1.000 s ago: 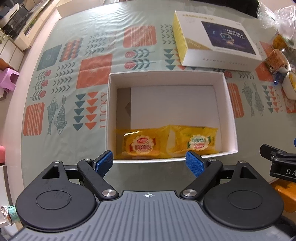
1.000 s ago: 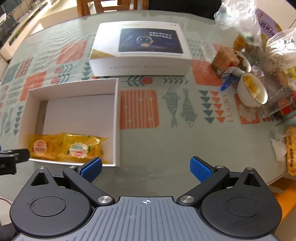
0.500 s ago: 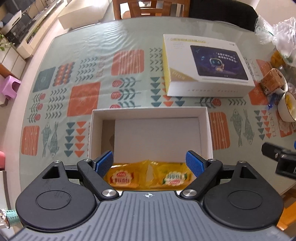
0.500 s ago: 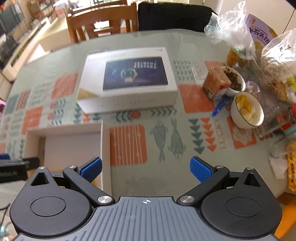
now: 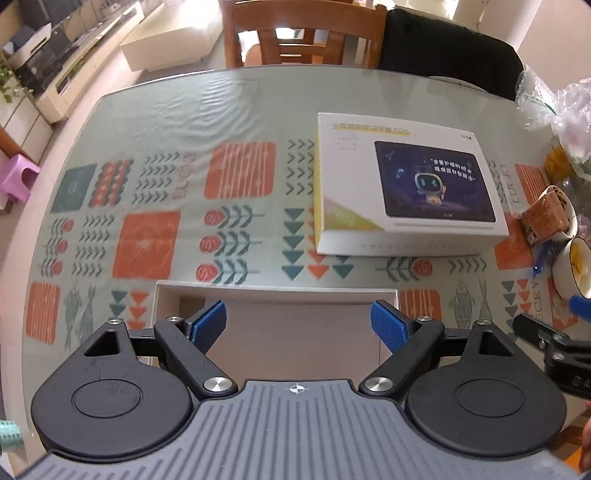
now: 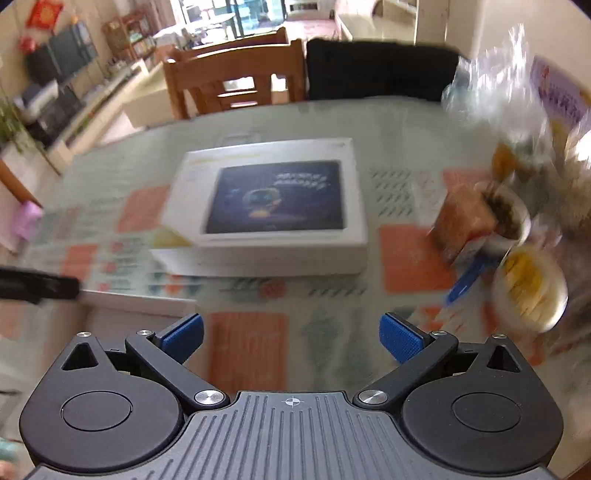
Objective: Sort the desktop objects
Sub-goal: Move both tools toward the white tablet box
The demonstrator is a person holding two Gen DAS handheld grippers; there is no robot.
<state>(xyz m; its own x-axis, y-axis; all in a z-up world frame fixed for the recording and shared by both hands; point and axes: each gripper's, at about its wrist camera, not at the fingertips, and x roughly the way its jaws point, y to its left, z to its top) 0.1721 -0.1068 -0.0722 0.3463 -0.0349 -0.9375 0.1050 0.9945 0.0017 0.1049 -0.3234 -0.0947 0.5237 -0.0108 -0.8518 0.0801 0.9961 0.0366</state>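
Observation:
An open white box lies on the patterned table just ahead of my left gripper, which is open and empty above the box's near part. The yellow snack packets are hidden under the gripper body. My right gripper is open and empty over the table to the right of the box; this view is blurred. A white tablet carton lies flat beyond the box; it also shows in the right wrist view.
Two bowls, a brown carton and plastic bags crowd the table's right side. Wooden chairs stand at the far edge. The other gripper's tip shows at the right.
Both grippers have pulled back and tilted up. The box slid down the views and the yellow packets went out of sight. Both stay open.

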